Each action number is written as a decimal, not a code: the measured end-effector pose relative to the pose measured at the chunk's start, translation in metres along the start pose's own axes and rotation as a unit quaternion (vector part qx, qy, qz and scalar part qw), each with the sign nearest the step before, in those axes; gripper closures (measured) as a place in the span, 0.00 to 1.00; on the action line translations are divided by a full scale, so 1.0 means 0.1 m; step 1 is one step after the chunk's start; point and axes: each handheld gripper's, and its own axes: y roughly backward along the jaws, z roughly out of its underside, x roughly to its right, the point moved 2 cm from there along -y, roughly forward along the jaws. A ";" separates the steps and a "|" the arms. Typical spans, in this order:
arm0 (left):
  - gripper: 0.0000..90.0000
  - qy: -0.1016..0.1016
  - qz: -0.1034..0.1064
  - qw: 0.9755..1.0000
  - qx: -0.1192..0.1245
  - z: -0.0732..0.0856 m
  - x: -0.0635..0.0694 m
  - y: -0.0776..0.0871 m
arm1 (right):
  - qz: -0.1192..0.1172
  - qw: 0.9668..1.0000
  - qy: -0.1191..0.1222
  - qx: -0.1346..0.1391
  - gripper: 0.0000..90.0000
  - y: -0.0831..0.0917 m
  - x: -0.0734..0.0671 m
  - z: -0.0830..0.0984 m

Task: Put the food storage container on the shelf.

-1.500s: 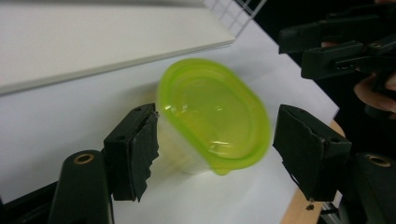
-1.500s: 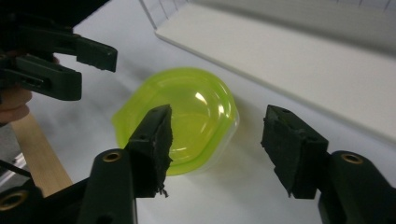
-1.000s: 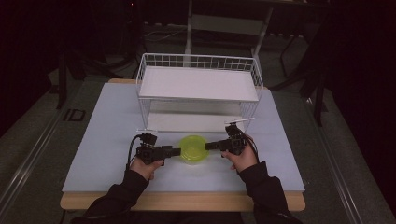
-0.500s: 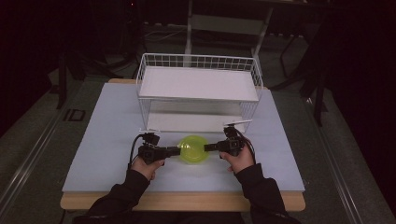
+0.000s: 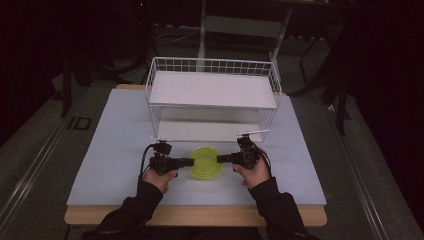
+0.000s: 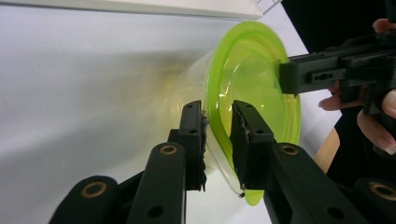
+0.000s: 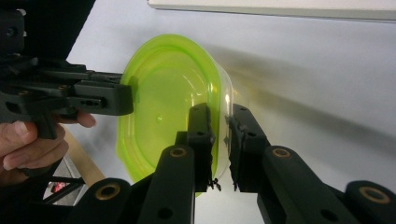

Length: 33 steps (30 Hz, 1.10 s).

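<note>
A clear tub with a lime-green lid (image 5: 206, 162) sits on the pale mat, near the front and in the middle. My left gripper (image 5: 189, 162) reaches its left rim, my right gripper (image 5: 221, 159) its right rim. In the left gripper view the jaws (image 6: 217, 112) have just been closing and now clamp the lid's edge (image 6: 252, 65), one pad outside on the clear wall, one on the lid. The right gripper's jaws (image 7: 222, 116) have also just been closing and pinch the opposite edge of the lid (image 7: 163, 93). Each view shows the other gripper's tip on the far rim.
A white wire rack (image 5: 212, 90) with a flat shelf stands behind the tub across the back of the mat (image 5: 115, 145). The table's wooden front edge (image 5: 200, 216) runs just below the person's hands. Dark floor surrounds the table.
Both grippers' jaws have narrowed onto the lid's rim, one from each side. The hands have stayed nearly where they were.
</note>
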 end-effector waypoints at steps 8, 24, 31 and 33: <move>0.88 0.013 0.001 1.000 -0.002 -0.07 0.06 0.11 | 0.010 1.000 0.024 0.011 0.89 0.06 -0.14 0.01; 0.89 -0.050 -0.012 0.997 0.055 -0.52 0.65 0.67 | -0.011 0.994 0.066 0.091 0.90 0.67 -0.60 -0.26; 0.90 -0.068 -0.019 0.995 0.075 -0.77 0.85 0.84 | -0.019 0.990 0.070 0.121 0.90 0.88 -0.74 -0.44; 0.90 -0.070 -0.021 0.994 0.080 -0.82 0.88 0.87 | -0.020 0.989 0.070 0.125 0.90 0.91 -0.76 -0.49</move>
